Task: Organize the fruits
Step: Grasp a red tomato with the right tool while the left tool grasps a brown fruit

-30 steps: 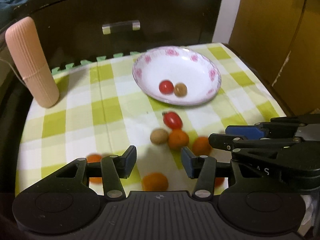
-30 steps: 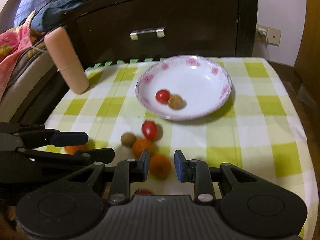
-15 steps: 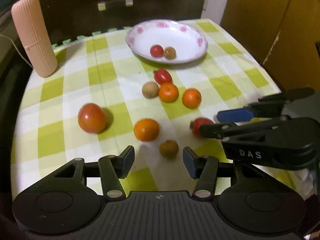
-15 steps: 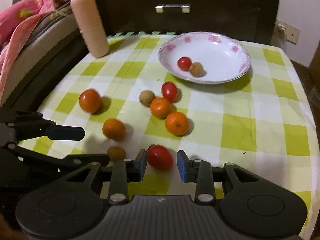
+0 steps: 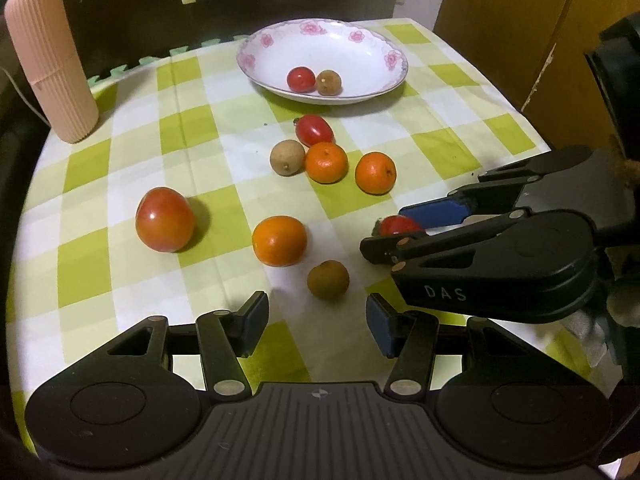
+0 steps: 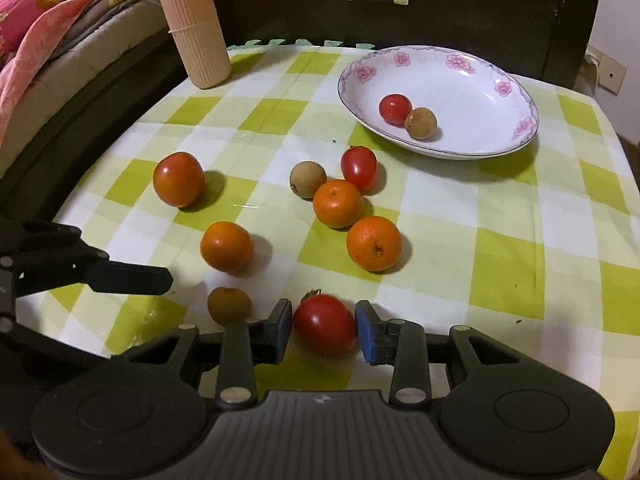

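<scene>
Two blue-padded tool (image 6: 323,330) fingers (image 6: 368,334) around glossy oval tomato (image 6: 325,323)

I am counting eleven fruits around the flowered bowl (image 6: 520,126). Two are sitting inside it: one small red tomato (image 6: 395,108) and one brown longan (image 6: 420,123). Nine are lying on the checked cloth (image 6: 500,216) in front of the bowl: three oranges (image 6: 338,203) (image 6: 373,243) (image 6: 226,246), two more longans (image 6: 307,179) (image 6: 229,305), three more small red tomatoes (image 6: 359,167) (image 6: 325,323) and one big tomato (image 6: 178,179). I am seeing one bowl and one ribbed pink cylinder (image 6: 192,24) left of it.
</scene>
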Demonstrator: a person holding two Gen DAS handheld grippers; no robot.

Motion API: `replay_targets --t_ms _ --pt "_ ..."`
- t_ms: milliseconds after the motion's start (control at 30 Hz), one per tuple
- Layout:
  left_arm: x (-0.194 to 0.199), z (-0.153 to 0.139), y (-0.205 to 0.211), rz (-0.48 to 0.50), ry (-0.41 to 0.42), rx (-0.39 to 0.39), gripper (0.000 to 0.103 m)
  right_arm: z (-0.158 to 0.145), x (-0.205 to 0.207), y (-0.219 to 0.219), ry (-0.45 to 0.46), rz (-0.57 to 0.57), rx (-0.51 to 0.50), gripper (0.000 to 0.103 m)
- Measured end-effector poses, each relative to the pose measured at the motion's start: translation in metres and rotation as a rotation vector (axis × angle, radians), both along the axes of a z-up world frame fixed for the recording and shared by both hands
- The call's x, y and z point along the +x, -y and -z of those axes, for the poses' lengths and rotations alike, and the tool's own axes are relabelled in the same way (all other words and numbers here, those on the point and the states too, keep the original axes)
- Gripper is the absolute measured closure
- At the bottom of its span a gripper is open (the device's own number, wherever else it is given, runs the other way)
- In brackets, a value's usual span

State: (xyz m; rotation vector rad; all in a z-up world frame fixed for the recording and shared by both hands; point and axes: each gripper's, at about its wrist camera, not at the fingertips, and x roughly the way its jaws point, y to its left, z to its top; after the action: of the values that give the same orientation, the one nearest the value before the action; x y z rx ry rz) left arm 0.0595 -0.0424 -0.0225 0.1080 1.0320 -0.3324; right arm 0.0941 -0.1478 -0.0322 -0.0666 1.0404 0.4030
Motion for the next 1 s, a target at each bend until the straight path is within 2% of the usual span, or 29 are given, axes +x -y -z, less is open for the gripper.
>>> replay_targets --t_ms 233,367,467,533,633,800,1000 --pt "0.004 0.004 0.005 0.006 0.004 -0.019 0.042 -0.002 0.001 0.009 -0.010 0.044 -0.008 0.071" --pt "0.009 0.009 0.010 0.003 -0.005 -0.028 0.047 -0.003 0.002 0.019 -0.017 0.084 0.009 0.071" --pt "0.010 0.014 0.012 -0.008 -0.010 -0.003 0.051 -0.004 0.002 0.023 -0.021 0.099 0.021 0.071" --pt "0.012 0.014 0.011 -0.021 -0.001 -0.004 0.052 -0.004 0.001 0.023 -0.019 0.100 0.018 0.071" --pt "0.016 0.014 0.011 -0.036 0.002 -0.014 0.060 -0.005 0.000 0.023 -0.019 0.098 0.018 0.071" --pt "0.012 0.014 0.017 -0.007 0.023 0.021 0.070 -0.004 -0.001 0.023 -0.013 0.096 0.000 0.071" --pt "0.007 0.014 0.020 0.018 0.027 0.033 0.070 -0.001 -0.006 0.023 -0.016 0.071 -0.015 0.071"
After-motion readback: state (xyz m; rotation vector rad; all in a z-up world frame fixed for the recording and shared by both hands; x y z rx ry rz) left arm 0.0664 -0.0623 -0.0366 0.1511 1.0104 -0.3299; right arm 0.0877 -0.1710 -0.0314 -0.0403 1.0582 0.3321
